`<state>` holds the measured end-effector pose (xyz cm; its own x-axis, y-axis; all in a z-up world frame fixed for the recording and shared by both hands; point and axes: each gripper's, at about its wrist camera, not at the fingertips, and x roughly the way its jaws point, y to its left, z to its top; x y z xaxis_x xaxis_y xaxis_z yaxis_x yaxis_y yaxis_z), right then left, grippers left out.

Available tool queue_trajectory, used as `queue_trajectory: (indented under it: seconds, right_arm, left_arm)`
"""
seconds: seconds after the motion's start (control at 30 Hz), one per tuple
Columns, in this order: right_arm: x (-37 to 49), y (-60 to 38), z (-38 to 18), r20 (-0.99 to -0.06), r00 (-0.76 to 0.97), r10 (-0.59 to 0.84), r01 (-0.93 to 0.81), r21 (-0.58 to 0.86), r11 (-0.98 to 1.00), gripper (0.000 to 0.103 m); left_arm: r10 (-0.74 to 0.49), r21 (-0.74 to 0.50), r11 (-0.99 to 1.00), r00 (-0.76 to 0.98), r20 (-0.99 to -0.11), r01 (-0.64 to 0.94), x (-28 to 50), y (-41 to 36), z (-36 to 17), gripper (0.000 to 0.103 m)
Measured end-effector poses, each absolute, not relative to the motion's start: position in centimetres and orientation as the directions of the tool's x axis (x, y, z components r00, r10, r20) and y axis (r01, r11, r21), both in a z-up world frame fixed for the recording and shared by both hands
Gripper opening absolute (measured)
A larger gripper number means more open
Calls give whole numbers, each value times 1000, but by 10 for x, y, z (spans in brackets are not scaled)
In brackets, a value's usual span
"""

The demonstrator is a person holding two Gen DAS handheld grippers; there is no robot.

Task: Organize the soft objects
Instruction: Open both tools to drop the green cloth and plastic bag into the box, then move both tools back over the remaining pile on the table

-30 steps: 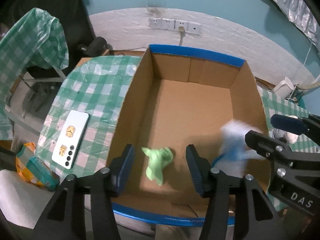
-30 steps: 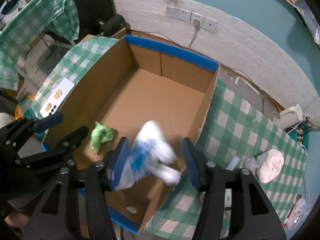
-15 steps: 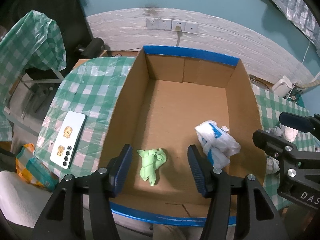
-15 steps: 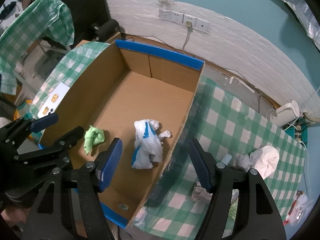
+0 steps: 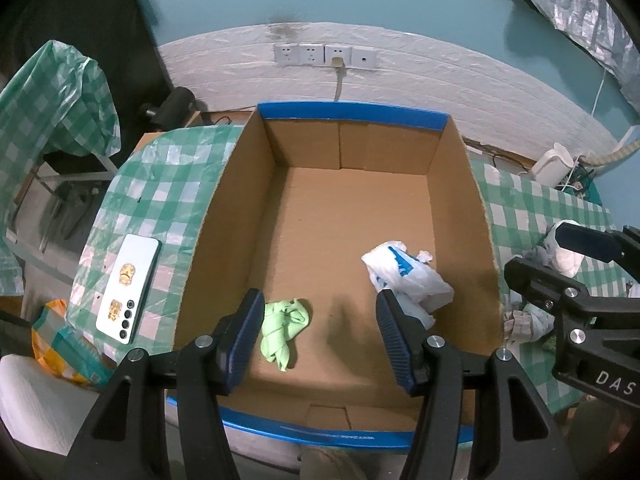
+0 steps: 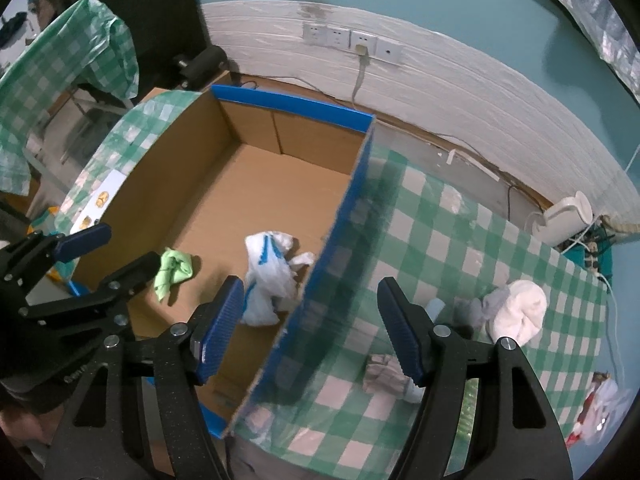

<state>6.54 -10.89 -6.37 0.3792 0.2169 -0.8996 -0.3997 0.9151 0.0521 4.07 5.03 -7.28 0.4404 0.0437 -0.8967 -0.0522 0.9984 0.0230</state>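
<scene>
Box: a big brown cardboard box (image 5: 360, 216) with blue edges sits open in the middle of the left wrist view, on a surface (image 6: 460, 248) with a green and white check cloth.
In the box: two soft things lie on the box floor, near the lower wall.
Green cloth: a small bunched green cloth (image 5: 284, 326) lies at the lower left of the box floor.
White bag: a crumpled white bag with blue marks (image 5: 406, 276) lies at the lower right of the box floor, apart from the green cloth.
Left hand-held gripper: the left hand-held gripper (image 5: 320, 338) hangs over the lower part of the box, jaws apart and holding nothing. The green cloth shows just beside its left finger; the white bag shows behind its right finger.
Right hand-held gripper: the right hand-held gripper (image 6: 310, 322) has jaws wide and empty. They have just been opening. The box's blue side wall shows between them, and the white bag (image 6: 270, 276) shows beside its left finger.
Outside the box: white and grey socks (image 6: 512, 310) lie on the cloth at the right of the right wrist view.
Phone: a white phone (image 5: 128, 282) lies on the cloth, left of the box.
</scene>
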Motion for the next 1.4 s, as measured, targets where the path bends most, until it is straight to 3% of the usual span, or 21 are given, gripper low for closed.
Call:
queue_trajectory:
  seconds: [1.4]
  right_arm:
    - [33, -275, -86, -903, 400, 157, -171, 95, 981, 71]
  left_arm:
    - [13, 98, 982, 451, -892, 165, 35, -85, -69, 60]
